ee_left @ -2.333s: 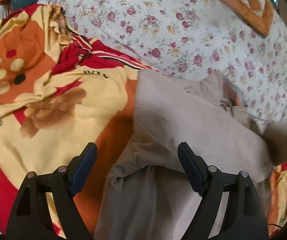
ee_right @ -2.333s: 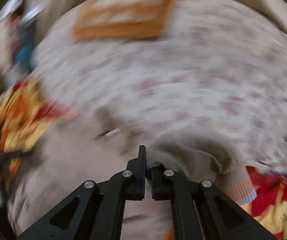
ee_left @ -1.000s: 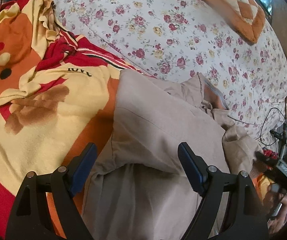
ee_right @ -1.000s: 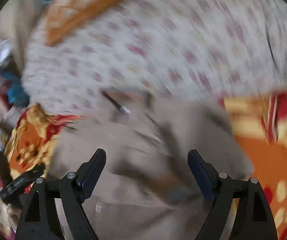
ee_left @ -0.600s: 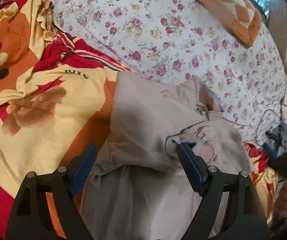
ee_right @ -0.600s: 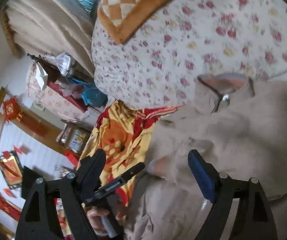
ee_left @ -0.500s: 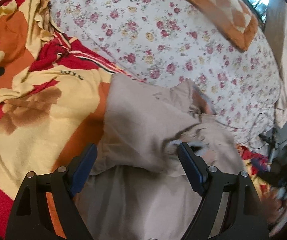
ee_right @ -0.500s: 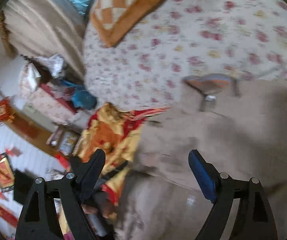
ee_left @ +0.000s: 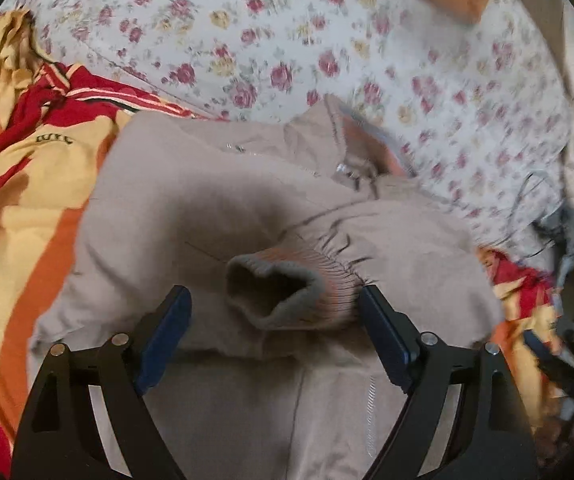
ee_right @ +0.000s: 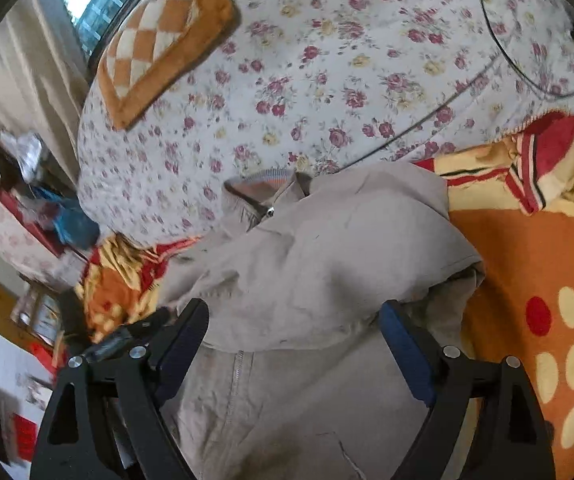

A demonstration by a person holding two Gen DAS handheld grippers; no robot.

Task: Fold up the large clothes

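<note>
A beige zip-up jacket point(ee_left: 191, 216) lies on the bed with both sleeves folded across its chest. A ribbed sleeve cuff point(ee_left: 287, 292) lies between the fingers of my open left gripper point(ee_left: 275, 332), not gripped. In the right wrist view the jacket point(ee_right: 319, 264) lies with its collar point(ee_right: 263, 186) toward the floral sheet. My right gripper point(ee_right: 295, 340) is open and empty just above the folded sleeve and the zipper point(ee_right: 233, 384).
An orange, yellow and red cartoon blanket point(ee_left: 19, 176) lies under the jacket and shows again in the right wrist view point(ee_right: 535, 280). A floral sheet point(ee_right: 327, 80) covers the bed beyond. An orange checked cushion point(ee_right: 159, 40) and a black cable point(ee_right: 543, 92) lie on it.
My right gripper opened and let go of the sleeve, which now lies across the jacket's chest. My left gripper moved closer, so the cuff now sits between its fingers.
</note>
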